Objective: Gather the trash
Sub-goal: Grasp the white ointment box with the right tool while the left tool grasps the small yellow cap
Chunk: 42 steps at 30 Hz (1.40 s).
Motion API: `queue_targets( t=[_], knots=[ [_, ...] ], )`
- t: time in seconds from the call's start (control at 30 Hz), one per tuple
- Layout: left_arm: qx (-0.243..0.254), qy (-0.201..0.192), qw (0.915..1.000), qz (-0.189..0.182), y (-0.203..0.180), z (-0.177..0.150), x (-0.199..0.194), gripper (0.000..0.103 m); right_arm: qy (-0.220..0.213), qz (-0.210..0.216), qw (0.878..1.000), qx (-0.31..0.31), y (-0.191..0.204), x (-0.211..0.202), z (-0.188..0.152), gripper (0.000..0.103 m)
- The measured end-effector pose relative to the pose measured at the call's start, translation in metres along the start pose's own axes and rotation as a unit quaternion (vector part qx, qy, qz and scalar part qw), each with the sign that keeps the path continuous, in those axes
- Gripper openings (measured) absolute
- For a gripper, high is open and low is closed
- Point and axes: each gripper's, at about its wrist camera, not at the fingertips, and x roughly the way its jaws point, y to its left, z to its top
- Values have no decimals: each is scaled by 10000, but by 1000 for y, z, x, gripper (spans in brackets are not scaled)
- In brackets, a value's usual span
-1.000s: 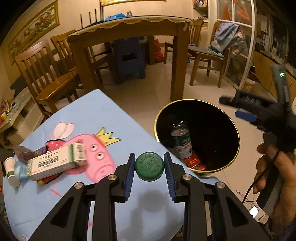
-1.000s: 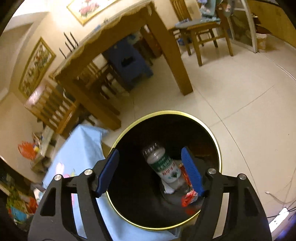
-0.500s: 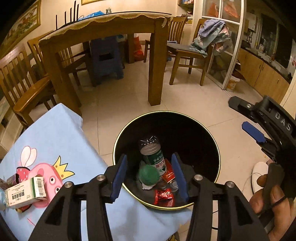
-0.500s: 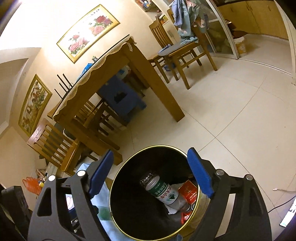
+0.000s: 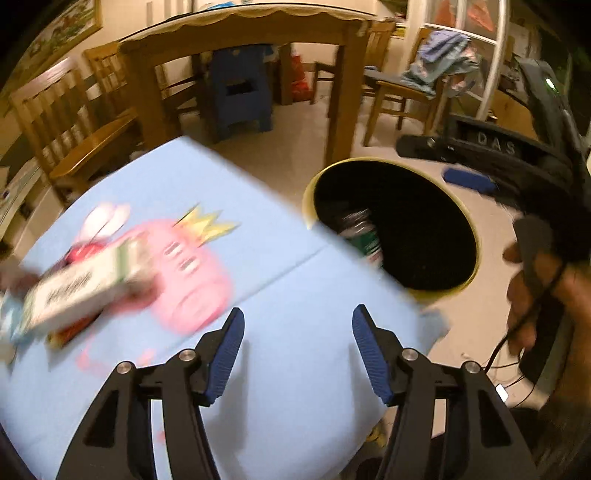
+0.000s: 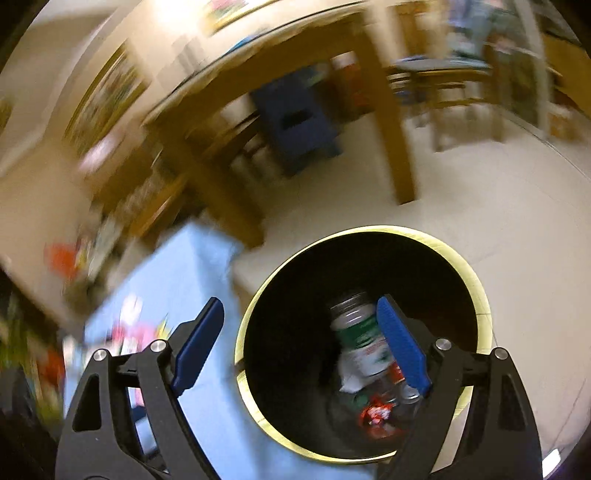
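My left gripper (image 5: 298, 312) hovers over the blue tablecloth (image 5: 295, 369) with its pink pig print; its jaws are opening and nothing is between them. A blurred white and green box (image 5: 85, 284) lies on other litter at the cloth's left edge. The black bin with a gold rim (image 5: 476, 243) stands on the floor just right of the table, a green-labelled bottle (image 5: 362, 232) showing inside. My right gripper (image 6: 300, 302) hangs open and empty above the bin's (image 6: 476, 280) left side. Below it lie the bottle (image 6: 354, 325) and a red wrapper (image 6: 376, 413).
A wooden dining table (image 5: 240, 33) with chairs and a blue stool (image 5: 240, 99) stands behind. A hand (image 5: 532, 295) holds the right gripper (image 5: 443, 162) beyond the bin. A clothes-draped chair (image 5: 424, 85) is at the back right. Pale floor tiles surround the bin.
The left gripper carried a green cap over the bin, let it go, and swung back left over the table with wider jaws. The right gripper opened wider and rolled, staying above the bin.
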Motion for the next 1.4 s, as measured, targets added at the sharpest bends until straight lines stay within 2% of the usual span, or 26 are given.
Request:
queue_targets(
  t=[0.07,0.17,0.27,0.33,0.4,0.43,0.47,0.53,0.63,0.7,0.73,0.77,0.9,0.97,1.0,1.03,1.1,1.17,1.23,1.27,1.33,1.4],
  knots=[
    [-237,50,9997,62,29,-24,-11,63,352,467,9968,-546,32,15,-7,85],
    [-557,2,9980,291,75,-56,-31,67,791,1080,9825,-1298,82,33,-24,85],
    [-962,-128,9935,590,122,-85,-56,70,1081,1594,9619,-1943,128,47,-41,91],
    [-1242,-276,9899,632,153,-102,-74,70,1209,1719,9491,-2346,155,58,-49,94],
    [-1460,-399,9867,598,177,-112,-88,70,1318,1888,9303,-2855,193,74,-50,96],
    [-1559,-500,9848,583,190,-118,-96,70,1336,1908,9237,-3042,207,80,-49,98],
    [-1595,-566,9837,614,194,-120,-102,70,1420,1857,9107,-3407,229,92,-48,98],
    [-1673,-672,9813,672,205,-127,-109,70,1651,1533,8866,-4040,268,119,-53,98],
    [-1864,-680,9783,603,218,-136,-112,70,1961,1203,8609,-4538,301,152,-59,97],
    [-1878,-697,9783,533,219,-134,-112,70,2219,1078,8514,-4628,309,169,-64,94],
    [-1865,-716,9784,525,220,-132,-112,70,2532,1017,8466,-4570,311,179,-68,86],
    [-1836,-740,9789,498,219,-132,-114,70,2577,1058,8515,-4441,308,180,-67,84],
    [-1811,-669,9801,459,216,-127,-103,80,2559,1037,8634,-4223,291,157,-72,58],
    [-1787,-654,9809,411,216,-126,-101,81,2574,1334,8771,-3829,271,131,-74,57],
    [-1779,-654,9811,396,215,-126,-100,83,2509,1575,8879,-3520,258,117,-72,56],
    [-1779,-654,9812,373,214,-125,-99,88,2482,1727,8956,-3262,244,108,-68,56],
    [-1771,-639,9819,209,212,-119,-95,90,2276,2274,9159,-2400,214,88,-60,56],
    [-1688,-597,9838,115,208,-111,-88,91,2000,2795,9255,-1593,187,78,-50,55],
    [-1619,-560,9852,-21,205,-99,-80,90,1815,3165,9274,-824,158,79,-48,55],
    [-1596,-535,9855,-197,204,-91,-75,91,1899,3066,9307,-610,150,82,-47,55],
    [-1567,-504,9854,-436,204,-73,-62,91,1844,3017,9336,-580,149,84,-41,52],
    [-1540,-478,9857,-491,203,-60,-51,91,1758,3054,9341,-581,147,81,-36,47]
  ],
)
